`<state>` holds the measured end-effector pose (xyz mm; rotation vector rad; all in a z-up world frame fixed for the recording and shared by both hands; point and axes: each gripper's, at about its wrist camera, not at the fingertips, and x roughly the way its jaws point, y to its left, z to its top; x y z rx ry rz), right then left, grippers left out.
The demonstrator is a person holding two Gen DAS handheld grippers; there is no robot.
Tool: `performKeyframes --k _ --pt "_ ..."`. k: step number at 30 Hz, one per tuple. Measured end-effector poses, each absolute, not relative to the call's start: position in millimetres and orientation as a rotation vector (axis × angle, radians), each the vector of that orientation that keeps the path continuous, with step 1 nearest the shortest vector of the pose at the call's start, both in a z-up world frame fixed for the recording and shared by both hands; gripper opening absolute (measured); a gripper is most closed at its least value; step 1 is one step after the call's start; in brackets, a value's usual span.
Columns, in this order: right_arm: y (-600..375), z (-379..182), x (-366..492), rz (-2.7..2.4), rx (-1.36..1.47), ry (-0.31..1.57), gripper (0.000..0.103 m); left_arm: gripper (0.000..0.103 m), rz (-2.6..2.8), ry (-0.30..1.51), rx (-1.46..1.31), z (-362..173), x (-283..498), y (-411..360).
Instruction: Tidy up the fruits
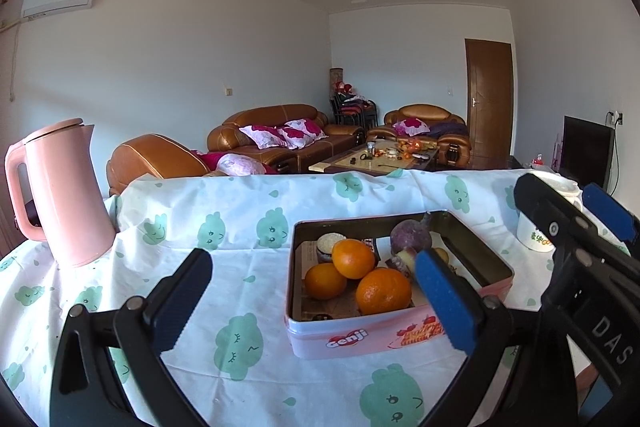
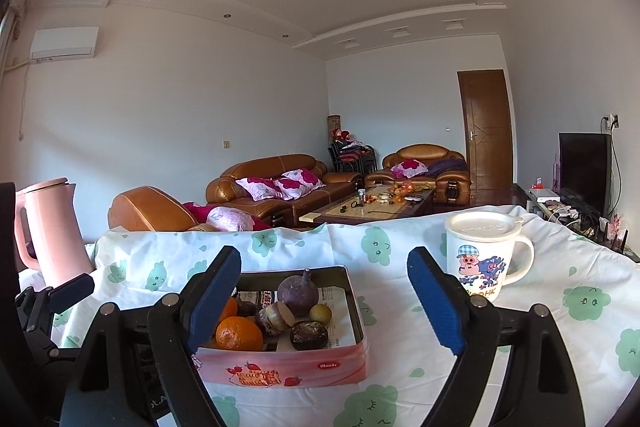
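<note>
Three round oranges (image 1: 352, 259) lie heaped at the near left of an open pink rectangular tin box (image 1: 400, 337), beside a purple round fruit with a stalk (image 1: 410, 233), a small yellow-green fruit (image 2: 321, 313) and a dark brown fruit (image 2: 309, 335). The box rests on the worktop's white cloth with green cloud faces (image 1: 240, 235). The left gripper (image 1: 316, 265) and right gripper (image 2: 324, 269) both hover with jaws wide and nothing held. A pink kettle (image 1: 64, 191) stands far left, a lidded white cartoon mug (image 2: 484, 251) right.
</note>
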<state>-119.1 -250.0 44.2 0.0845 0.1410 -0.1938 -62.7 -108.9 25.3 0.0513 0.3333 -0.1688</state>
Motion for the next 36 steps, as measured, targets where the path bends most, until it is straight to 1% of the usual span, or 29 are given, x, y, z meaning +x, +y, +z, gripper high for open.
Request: performKeyframes --k 13,22,36 --pt "-250.8 45.1 -122.5 -0.203 0.094 0.142 0.087 0.103 -0.173 0.337 0.065 25.2 -64.5 -111.0" --pt "-253.7 44.4 -122.0 -0.21 0.111 0.149 0.087 0.103 -0.183 0.292 0.068 29.3 -71.7 -115.7" --pt "-254.8 42.1 -119.9 -0.207 0.119 0.172 0.087 0.103 -0.191 0.343 0.045 26.7 -64.6 -113.4"
